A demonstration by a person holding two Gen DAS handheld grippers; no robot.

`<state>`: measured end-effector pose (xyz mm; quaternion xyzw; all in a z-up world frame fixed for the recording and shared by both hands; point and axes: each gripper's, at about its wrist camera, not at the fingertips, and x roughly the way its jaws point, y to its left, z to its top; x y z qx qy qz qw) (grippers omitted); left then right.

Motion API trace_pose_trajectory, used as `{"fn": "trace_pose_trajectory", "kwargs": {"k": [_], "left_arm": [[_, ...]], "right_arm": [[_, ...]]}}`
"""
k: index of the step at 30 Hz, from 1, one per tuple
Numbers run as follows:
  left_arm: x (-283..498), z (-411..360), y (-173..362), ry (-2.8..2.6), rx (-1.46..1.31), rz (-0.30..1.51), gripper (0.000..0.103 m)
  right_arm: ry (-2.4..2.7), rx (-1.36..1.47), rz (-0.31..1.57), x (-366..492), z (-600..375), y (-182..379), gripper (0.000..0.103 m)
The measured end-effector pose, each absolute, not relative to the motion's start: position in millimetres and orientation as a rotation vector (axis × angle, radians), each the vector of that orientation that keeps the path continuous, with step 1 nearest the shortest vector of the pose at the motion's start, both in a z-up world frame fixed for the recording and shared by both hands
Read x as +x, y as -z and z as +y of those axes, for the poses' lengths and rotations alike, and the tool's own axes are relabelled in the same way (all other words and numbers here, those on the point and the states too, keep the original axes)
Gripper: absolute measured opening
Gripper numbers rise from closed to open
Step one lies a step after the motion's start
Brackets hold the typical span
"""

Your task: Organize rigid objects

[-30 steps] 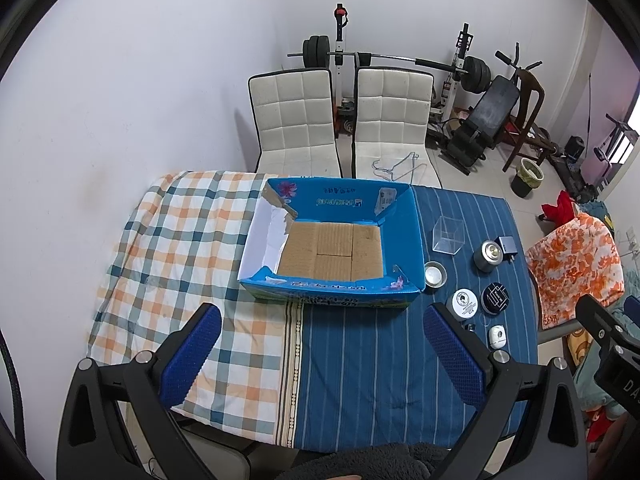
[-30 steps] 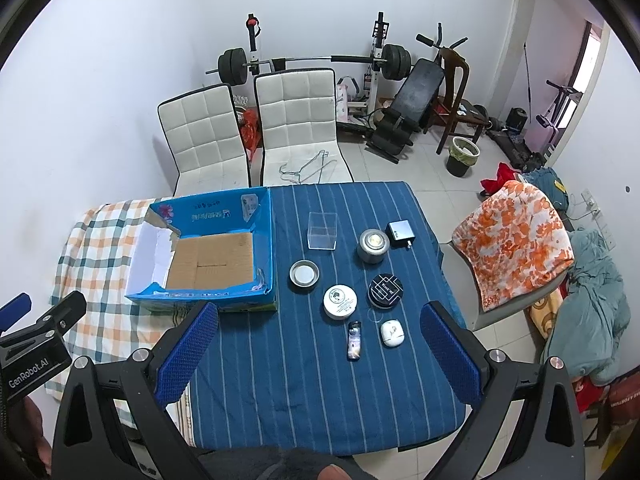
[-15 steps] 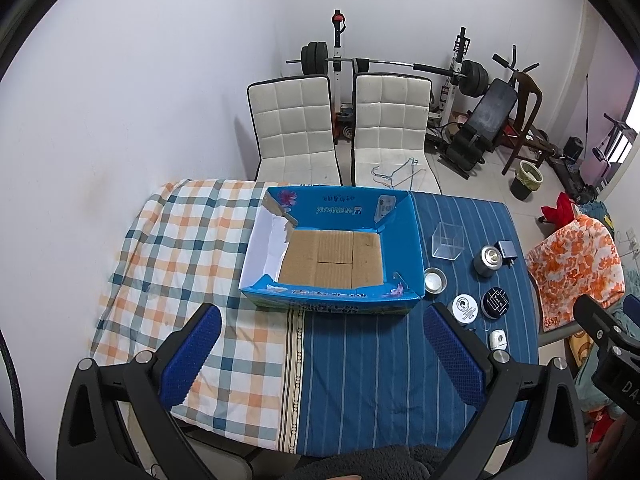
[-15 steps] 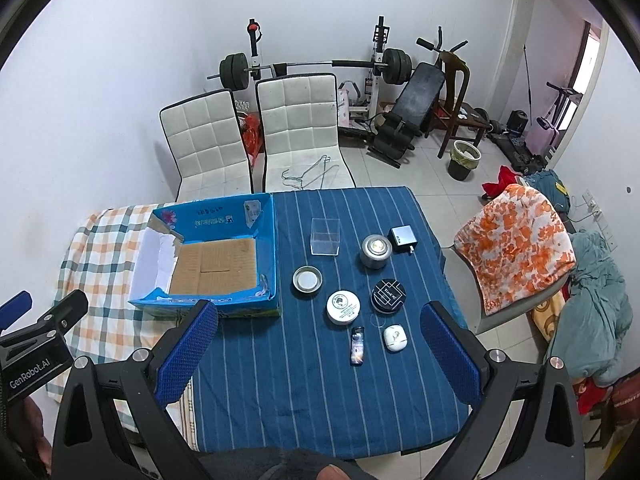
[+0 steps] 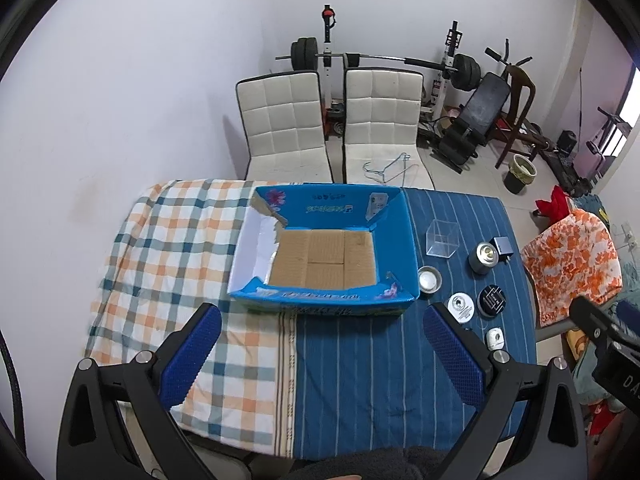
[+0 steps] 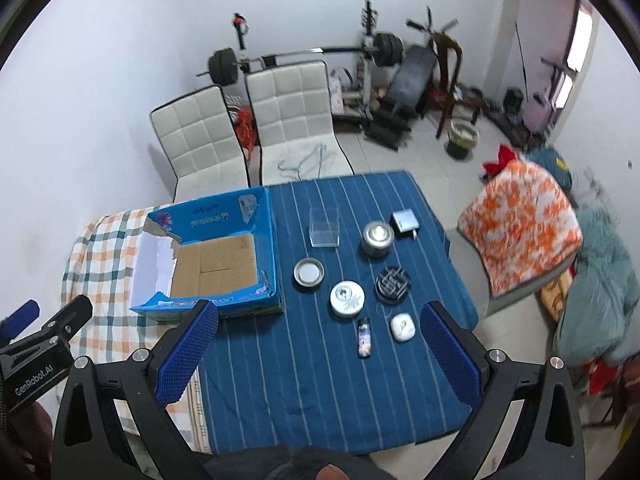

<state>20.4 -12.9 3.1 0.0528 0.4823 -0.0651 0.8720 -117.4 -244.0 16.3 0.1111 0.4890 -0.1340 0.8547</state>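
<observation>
both grippers, left gripper [image 5: 322,350] and right gripper [image 6: 318,346], hover with fingers spread wide and empty above the table [image 6: 320,392], the small rigid objects [image 6: 347,298] lying well ahead beside the open blue box [image 5: 324,252].

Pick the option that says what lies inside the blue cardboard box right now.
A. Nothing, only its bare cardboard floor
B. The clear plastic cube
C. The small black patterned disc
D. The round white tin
A. The blue cardboard box shows only its brown floor; the clear plastic cube, the round white tin and the black patterned disc all sit outside it on the striped cloth.
</observation>
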Motion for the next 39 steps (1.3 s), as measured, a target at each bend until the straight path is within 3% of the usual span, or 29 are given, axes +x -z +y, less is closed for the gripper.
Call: {"fn": "trace_pose_trajectory", "kwargs": {"k": [8, 19, 25, 31, 39], "left_arm": [[89.6, -82.1, 41.5, 0.229, 0.142, 1.029, 0.103], [202.7, -209.1, 175.9, 0.186, 0.222, 1.319, 0.103], [232.8, -239.0, 241.3, 0.092, 0.289, 1.41, 0.103], [249.0, -246.7, 264.5, 0.034, 0.303, 1.421, 0.103], [262.0, -281.0, 270.9, 0.093, 0.316, 1.437, 0.103]], "right_arm": [[0.423, 0.39, 1.117, -80.4, -331.8, 46.2, 0.103], [0.403, 0.673, 1.365, 59.6, -469.0, 245.1, 0.102], [0.365, 0.751, 1.495, 117.1, -488.7, 343.1, 0.091], [0.372, 0.712, 1.563, 139.1, -487.9, 393.5, 0.077], [0.33, 0.656, 1.62, 116.1, -504.2, 394.6, 0.074]]}}
